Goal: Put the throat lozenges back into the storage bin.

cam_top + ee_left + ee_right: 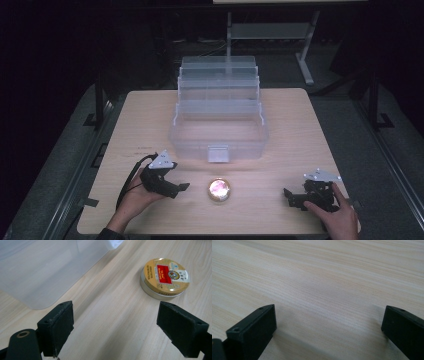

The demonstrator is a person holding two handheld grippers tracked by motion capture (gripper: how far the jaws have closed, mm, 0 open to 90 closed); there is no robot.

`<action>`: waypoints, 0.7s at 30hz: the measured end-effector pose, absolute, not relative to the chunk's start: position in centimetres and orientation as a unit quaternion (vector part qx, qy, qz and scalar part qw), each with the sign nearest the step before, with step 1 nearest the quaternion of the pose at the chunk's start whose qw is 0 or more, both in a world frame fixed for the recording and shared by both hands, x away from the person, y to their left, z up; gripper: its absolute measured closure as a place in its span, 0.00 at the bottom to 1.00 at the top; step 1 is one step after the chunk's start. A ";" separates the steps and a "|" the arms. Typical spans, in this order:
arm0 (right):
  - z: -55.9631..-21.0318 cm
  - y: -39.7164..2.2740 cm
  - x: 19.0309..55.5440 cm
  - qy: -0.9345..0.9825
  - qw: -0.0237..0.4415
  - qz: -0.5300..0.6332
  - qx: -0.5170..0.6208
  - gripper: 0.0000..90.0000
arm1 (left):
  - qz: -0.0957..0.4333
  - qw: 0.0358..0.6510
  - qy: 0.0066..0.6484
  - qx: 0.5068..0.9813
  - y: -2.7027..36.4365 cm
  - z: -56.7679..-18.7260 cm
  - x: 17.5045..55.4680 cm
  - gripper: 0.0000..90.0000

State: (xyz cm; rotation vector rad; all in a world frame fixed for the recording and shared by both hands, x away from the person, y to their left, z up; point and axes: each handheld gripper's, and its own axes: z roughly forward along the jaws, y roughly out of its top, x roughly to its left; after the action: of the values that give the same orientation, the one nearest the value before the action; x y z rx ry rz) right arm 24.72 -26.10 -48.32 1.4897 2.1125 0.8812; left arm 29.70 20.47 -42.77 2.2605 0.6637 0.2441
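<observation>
Tabletop with a clear box and a round tin in front of it, between left tongs and right tongs, both wide, empty.

A pale wood-grain tabletop with rounded corners carries a clear plastic tiered box, opened in stepped trays, which stands at the middle toward the far edge. In front of the box's latch, near the close edge, a small round tin lies flat, well apart from the box; the left gripper view shows its gold lid with a red label. The rest of the wood surface shows bare grain.
</observation>
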 end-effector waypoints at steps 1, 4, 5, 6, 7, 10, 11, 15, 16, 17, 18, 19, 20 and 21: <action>-48.3 -26.1 24.7 0.757 0.204 0.316 0.534 0.00 | 0.096 0.377 0.258 0.884 20.3 -42.7 29.7 0.15; -48.3 -26.1 24.7 0.757 0.204 0.316 0.535 0.00 | 0.094 0.377 0.253 0.886 19.9 -42.6 29.8 0.15; -48.3 -26.1 24.7 0.757 0.204 0.316 0.534 0.00 | 0.093 0.379 0.253 0.885 19.7 -42.6 29.8 0.15; -48.3 -26.1 24.7 0.757 0.204 0.316 0.535 0.00 | 0.093 0.378 0.250 0.887 19.6 -42.6 29.9 0.15; -48.3 -26.1 24.7 0.757 0.204 0.316 0.534 0.00 | 0.092 0.378 0.249 0.887 19.4 -42.5 29.9 0.15; -48.3 -26.1 24.7 0.757 0.204 0.316 0.534 0.00 | 0.091 0.376 0.243 0.889 19.0 -42.5 29.9 0.15; -48.3 -26.1 24.7 0.757 0.204 0.316 0.534 0.00 | 0.090 0.377 0.242 0.889 18.8 -42.5 30.0 0.15; -48.3 -26.1 24.7 0.757 0.204 0.316 0.534 0.00 | 0.088 0.379 0.238 0.890 18.4 -42.4 30.0 0.15; -48.3 -26.1 24.7 0.757 0.204 0.316 0.534 0.00 | 0.087 0.380 0.237 0.890 18.3 -42.4 30.0 0.15; -48.3 -26.1 24.7 0.757 0.204 0.316 0.534 0.00 | 0.086 0.379 0.235 0.891 18.2 -42.4 30.1 0.15; -48.3 -26.1 24.7 0.757 0.204 0.316 0.534 0.00 | 0.085 0.381 0.236 0.890 18.1 -42.5 30.0 0.15; -48.3 -26.1 24.7 0.757 0.204 0.316 0.534 0.00 | 0.084 0.380 0.235 0.891 18.0 -42.5 30.1 0.15; -48.3 -26.1 24.7 0.757 0.204 0.316 0.534 0.00 | 0.084 0.378 0.232 0.892 17.9 -42.4 30.1 0.15; -48.3 -26.1 24.7 0.757 0.204 0.316 0.534 0.00 | 0.083 0.379 0.233 0.892 17.7 -42.4 30.1 0.15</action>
State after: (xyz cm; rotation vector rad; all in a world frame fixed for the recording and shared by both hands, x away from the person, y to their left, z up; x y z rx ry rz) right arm 24.72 -26.10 -48.32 1.4902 2.1123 0.8811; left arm 30.10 17.72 -42.43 2.2772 0.5948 0.2123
